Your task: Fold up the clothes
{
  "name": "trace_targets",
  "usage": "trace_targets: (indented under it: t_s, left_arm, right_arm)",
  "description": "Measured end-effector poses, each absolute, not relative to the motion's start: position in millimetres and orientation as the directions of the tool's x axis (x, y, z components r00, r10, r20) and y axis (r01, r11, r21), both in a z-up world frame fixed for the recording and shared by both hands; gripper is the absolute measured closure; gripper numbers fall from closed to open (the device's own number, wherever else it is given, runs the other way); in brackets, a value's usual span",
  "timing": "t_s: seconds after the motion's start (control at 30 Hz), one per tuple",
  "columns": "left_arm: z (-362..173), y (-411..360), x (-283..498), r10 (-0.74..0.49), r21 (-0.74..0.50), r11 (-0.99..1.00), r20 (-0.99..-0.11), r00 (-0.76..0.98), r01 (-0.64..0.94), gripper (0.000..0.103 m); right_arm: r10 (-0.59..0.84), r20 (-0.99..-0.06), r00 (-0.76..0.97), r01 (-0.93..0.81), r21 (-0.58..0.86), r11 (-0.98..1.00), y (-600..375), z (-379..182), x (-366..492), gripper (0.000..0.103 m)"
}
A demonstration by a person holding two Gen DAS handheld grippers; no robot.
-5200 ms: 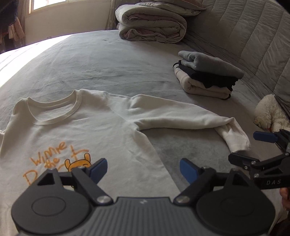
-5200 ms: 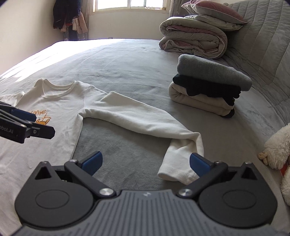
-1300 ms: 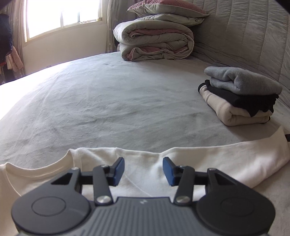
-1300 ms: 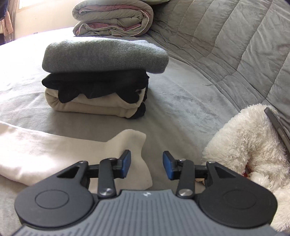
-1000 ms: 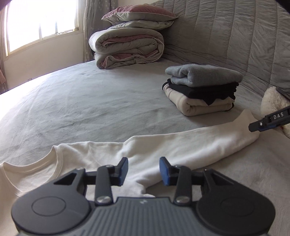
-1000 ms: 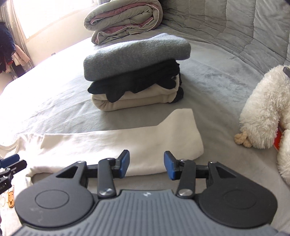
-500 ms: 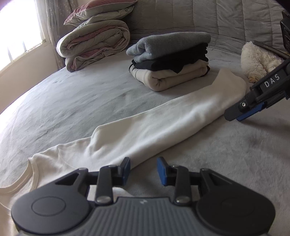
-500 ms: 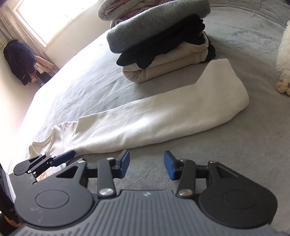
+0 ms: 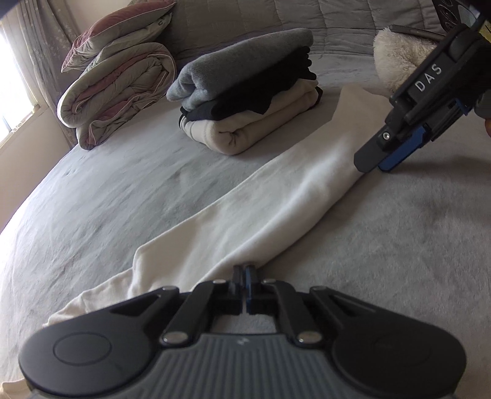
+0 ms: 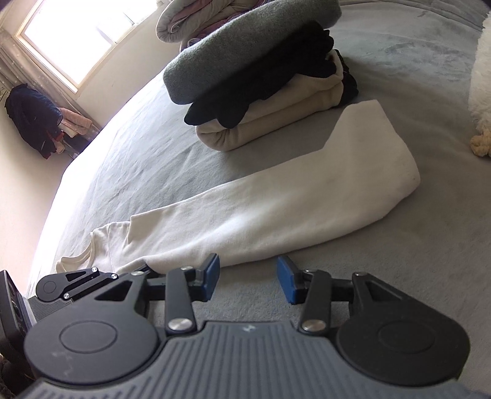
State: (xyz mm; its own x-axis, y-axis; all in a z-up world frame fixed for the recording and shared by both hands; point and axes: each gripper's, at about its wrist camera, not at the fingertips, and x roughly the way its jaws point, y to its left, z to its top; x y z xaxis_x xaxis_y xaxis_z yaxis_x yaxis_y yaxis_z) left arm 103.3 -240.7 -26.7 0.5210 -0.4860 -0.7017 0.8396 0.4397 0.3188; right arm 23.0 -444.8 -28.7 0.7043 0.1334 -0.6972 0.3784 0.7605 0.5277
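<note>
A grey bed [image 9: 92, 190] carries a rolled duvet [image 9: 116, 92] at its far end, and nearer than that a stack of folded clothes [image 9: 245, 92]. Just beside the stack, the cream sweatshirt's sleeve [image 9: 260, 208] lies stretched out flat, its cuff close to a white plush toy [image 9: 396, 58]. The left gripper [image 9: 244, 273] has its jaws pinched together on the sleeve's near edge by the armpit, while the right gripper [image 10: 248, 277] hovers beside the sleeve with its jaws partly apart, holding nothing.

sweatshirt [image 9: 251, 211]: 1 | folded clothes [image 9: 245, 101]: 3 | duvet [image 9: 116, 92]: 1 | pillow [image 9: 119, 27]: 1
</note>
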Motion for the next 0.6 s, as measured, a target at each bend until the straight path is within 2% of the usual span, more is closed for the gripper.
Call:
trace_targets:
  t_s: [0.33,0.43,0.53,0.6]
  left_arm:
    - [-15,-232,102,-0.491,0.24,0.343,-0.778,0.391,0.908,0.102]
    - [-13,-233,97,-0.513,0.23,0.339,-0.768,0.384,0.913,0.097]
    - [-10,-236,89,-0.546,0.234,0.334,-0.741,0.39,0.913,0.079]
    - [-11,-241,85,-0.562,0.23,0.332,-0.731,0.388,0.915,0.076]
  right_arm:
    - [0.126,-0.695,0.708,0.383,0.528,0.758,-450,-26,19,0.057]
    - [0.117,-0.7,0.705,0.398,0.527,0.751,-453,-27,18,0.057]
    - [0.1,-0.703,0.704,0.421,0.527,0.738,-458,-27,14,0.056]
    - [0.083,-0.703,0.706,0.439,0.527,0.728,-463,-26,11,0.056]
